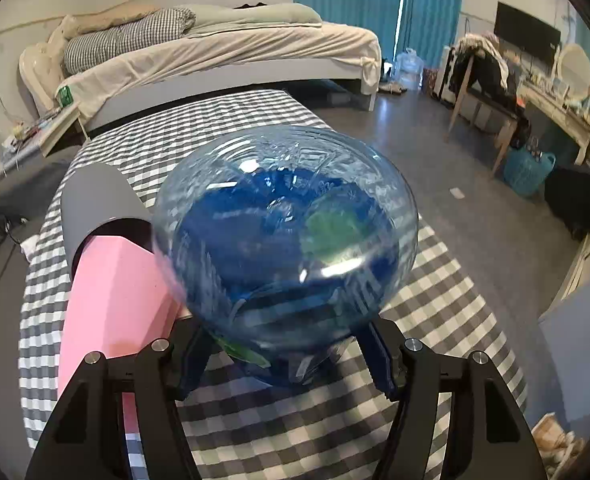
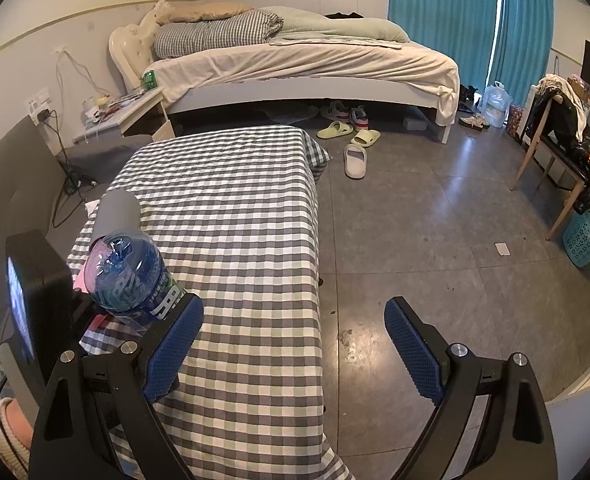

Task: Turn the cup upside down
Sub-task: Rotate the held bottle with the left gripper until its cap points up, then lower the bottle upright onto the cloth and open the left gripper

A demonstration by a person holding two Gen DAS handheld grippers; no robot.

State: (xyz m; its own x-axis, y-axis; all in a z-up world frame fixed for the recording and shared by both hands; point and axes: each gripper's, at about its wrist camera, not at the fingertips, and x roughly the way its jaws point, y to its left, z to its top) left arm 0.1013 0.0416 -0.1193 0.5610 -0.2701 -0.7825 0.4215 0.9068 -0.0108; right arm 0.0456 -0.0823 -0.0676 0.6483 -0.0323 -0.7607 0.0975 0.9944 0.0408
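The cup is a clear blue-tinted plastic bottle-like cup [image 1: 287, 240] with a blue and green label. My left gripper [image 1: 287, 356] is shut on it and holds it above the checked tablecloth [image 1: 255, 420], its rounded base towards the camera, blurred by motion. In the right wrist view the same cup [image 2: 125, 276] shows at the left, tilted, with the left gripper's black body [image 2: 35, 292] beside it. My right gripper [image 2: 291, 344] is open and empty, over the table's right edge and the floor.
A pink and grey cylinder [image 1: 107, 264] lies on the table left of the cup. The table [image 2: 235, 208] has a grey-white checked cloth. Beyond are a bed [image 2: 295, 64], slippers [image 2: 355, 160] on the floor, a chair [image 2: 555, 140] and a blue basket [image 2: 587, 240].
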